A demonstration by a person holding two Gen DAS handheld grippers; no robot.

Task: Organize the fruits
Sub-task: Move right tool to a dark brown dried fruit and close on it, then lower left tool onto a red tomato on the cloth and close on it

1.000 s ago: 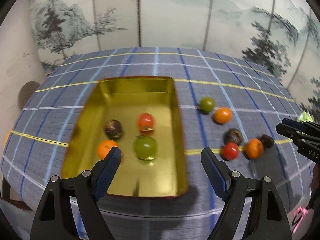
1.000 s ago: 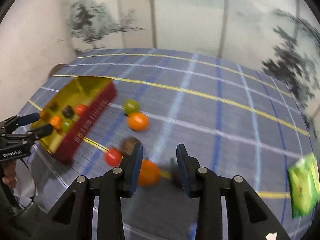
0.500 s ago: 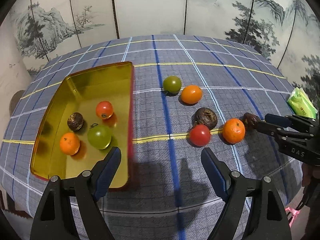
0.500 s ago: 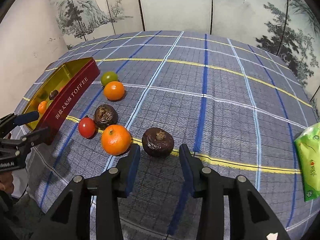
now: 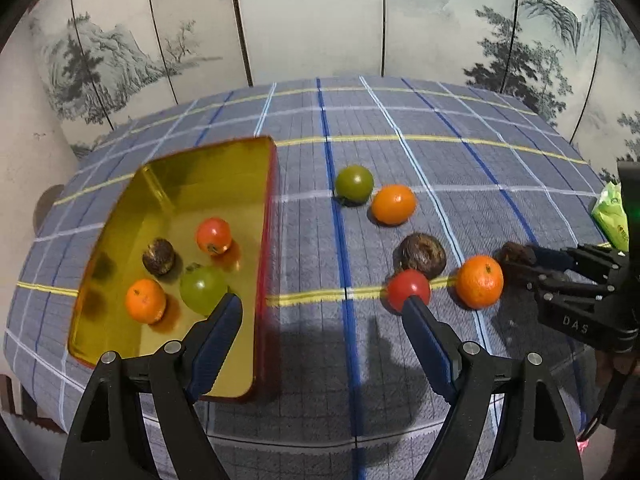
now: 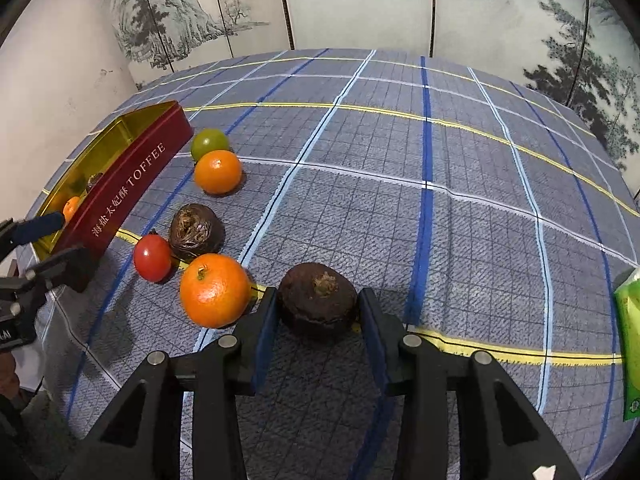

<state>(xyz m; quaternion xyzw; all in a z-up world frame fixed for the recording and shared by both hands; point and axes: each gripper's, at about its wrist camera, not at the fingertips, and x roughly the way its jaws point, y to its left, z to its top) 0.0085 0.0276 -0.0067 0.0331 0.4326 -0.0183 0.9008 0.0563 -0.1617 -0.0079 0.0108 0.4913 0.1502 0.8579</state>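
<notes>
A gold tin with red outer walls lies on the checked cloth. It holds a red tomato, a brown fruit, an orange and a green fruit. Right of it lie a green tomato, two oranges, a wrinkled brown fruit and a red tomato. My right gripper is low over the cloth, its jaws closing with both pads against a dark brown fruit. My left gripper hangs open between tin and red tomato, holding nothing.
A green packet lies at the cloth's right edge. A painted folding screen stands behind the round table. The cloth falls away over the near edge under both grippers.
My left gripper has shifted from above the tin to the cloth on its right. My right gripper has sunk onto the dark brown fruit, which now sits between its pads.
</notes>
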